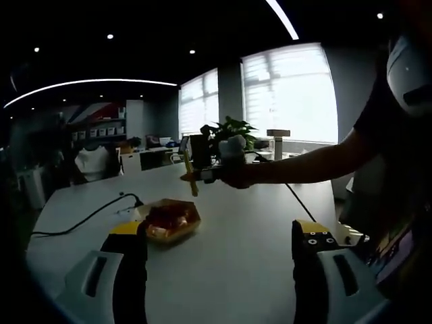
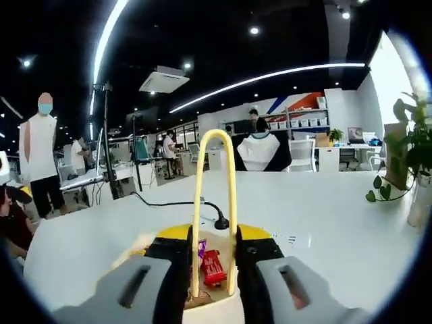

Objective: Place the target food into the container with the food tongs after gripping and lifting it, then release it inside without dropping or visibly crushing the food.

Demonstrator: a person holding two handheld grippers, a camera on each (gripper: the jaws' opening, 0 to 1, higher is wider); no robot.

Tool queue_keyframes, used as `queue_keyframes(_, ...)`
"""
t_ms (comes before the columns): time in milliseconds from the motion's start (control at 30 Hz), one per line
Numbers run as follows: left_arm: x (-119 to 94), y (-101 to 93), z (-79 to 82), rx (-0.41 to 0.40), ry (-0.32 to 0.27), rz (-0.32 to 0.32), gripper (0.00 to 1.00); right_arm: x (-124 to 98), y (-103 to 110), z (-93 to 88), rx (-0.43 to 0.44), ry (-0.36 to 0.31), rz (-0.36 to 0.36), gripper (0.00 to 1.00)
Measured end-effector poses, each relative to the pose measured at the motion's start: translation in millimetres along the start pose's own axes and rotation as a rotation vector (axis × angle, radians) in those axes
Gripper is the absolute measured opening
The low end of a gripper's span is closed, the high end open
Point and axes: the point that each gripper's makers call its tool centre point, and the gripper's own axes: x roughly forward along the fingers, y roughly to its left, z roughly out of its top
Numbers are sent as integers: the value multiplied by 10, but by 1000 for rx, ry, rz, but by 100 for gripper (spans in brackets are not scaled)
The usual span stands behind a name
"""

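Food: red wrapped pieces (image 1: 167,217) lie in the container (image 1: 177,232) on the white worktop (image 1: 236,256).
Tongs: yellow tongs (image 2: 214,202) are clamped in the right gripper (image 2: 213,270), directly over the container.
Left gripper: left gripper (image 1: 219,260) has jaws apart, holding nothing, near the container.
Cable: black cable (image 1: 81,219) lies beside the container.

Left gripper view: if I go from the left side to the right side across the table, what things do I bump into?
Black cable → clear container of food → yellow tongs held by the right gripper → potted plant further back → the person's arm.
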Motion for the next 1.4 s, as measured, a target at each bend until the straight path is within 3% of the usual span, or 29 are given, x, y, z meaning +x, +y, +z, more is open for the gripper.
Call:
queue_keyframes(267,3,-71,-39,4,0,-14,94,-221,-109,-293,86,133,-70,21)
queue_keyframes(367,-8,-67,-20,-4,-13,-12,94,-251,-129,-380,78,181,-92,21)
queue_keyframes(433,-13,-58,-18,-3,-15,-11,94,-269,-133,-464,164,216,-116,22)
queue_keyframes(467,-18,-50,-20,-1,-15,-10,94,-292,-160,-522,195,248,-158,22)
queue_keyframes(533,-25,-38,-20,-2,-18,-8,94,-377,-225,-647,97,359,-225,22)
queue_keyframes(567,-29,-32,-23,-5,-20,-8,94,-378,-192,-687,97,384,-230,22)
queue_keyframes(700,-33,-18,-50,-16,-19,-5,94,-434,-288,-853,218,435,-325,22)
queue_keyframes(833,-45,-22,-56,-22,-23,-5,94,-461,-310,-1011,234,516,-362,23)
queue_keyframes(1000,-47,-16,-79,-23,-19,-4,93,-471,-306,-1078,254,546,-393,24)
queue_keyframes(1100,-57,-10,-78,-24,-22,0,93,-458,-297,-1090,320,535,-418,24)
queue_keyframes(1200,-63,-3,-84,-29,-23,2,93,-413,-402,-1119,331,536,-451,24)
queue_keyframes(1400,-73,2,-91,-31,-25,7,93,-374,-392,-1151,340,549,-463,25)
